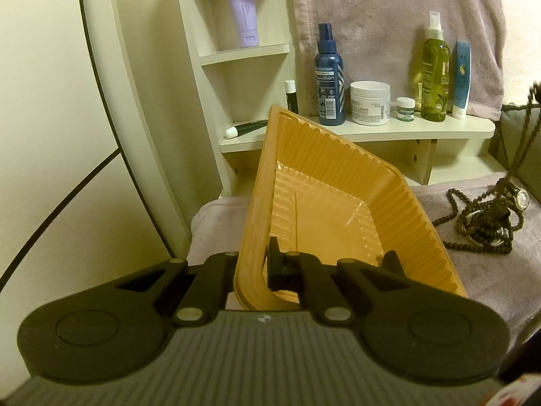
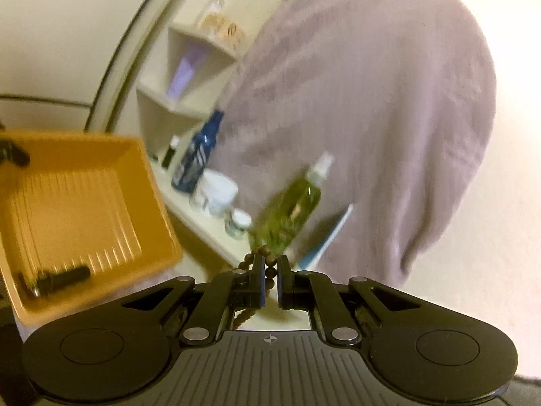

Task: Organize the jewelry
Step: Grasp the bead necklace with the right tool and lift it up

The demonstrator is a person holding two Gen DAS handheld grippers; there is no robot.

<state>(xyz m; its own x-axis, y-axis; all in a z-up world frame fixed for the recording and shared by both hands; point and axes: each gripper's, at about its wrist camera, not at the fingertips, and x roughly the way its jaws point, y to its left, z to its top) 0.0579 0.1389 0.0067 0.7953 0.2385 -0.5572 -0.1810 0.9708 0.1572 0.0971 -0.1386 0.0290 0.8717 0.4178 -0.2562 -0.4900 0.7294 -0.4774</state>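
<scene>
Left wrist view shows your left gripper (image 1: 260, 264) clamped on the near rim of the orange tray (image 1: 324, 203), one finger inside the wall and one outside, jaws closed tight on it, and the tray is tipped up at an angle over a pale towel-covered surface (image 1: 480, 270). Nothing's in the tray as far as that view shows. Off to its right, on the towel, sits a tangled heap of dark bead necklaces (image 1: 480, 223) with a wristwatch (image 1: 520, 198) on top of the pile. At the far right edge a blurred beaded strand (image 1: 527, 128) hangs down from above. Behind it all you've got a cream shelf (image 1: 372, 132) with a blue spray bottle (image 1: 329, 77), a white cream jar (image 1: 369, 102), a green spray bottle (image 1: 436, 71) and a couple of tubes, plus a towel (image 1: 389, 27) draped behind. Over in the right wrist view, everything's pretty smeared, but your right gripper (image 2: 269, 270) has its jaws pinched on a strand of brown beads; you can see beads poking out above the fingertips and the strand trailing down beneath them. The orange tray sits to the left in that view, with the left gripper's fingers on its rim.
</scene>
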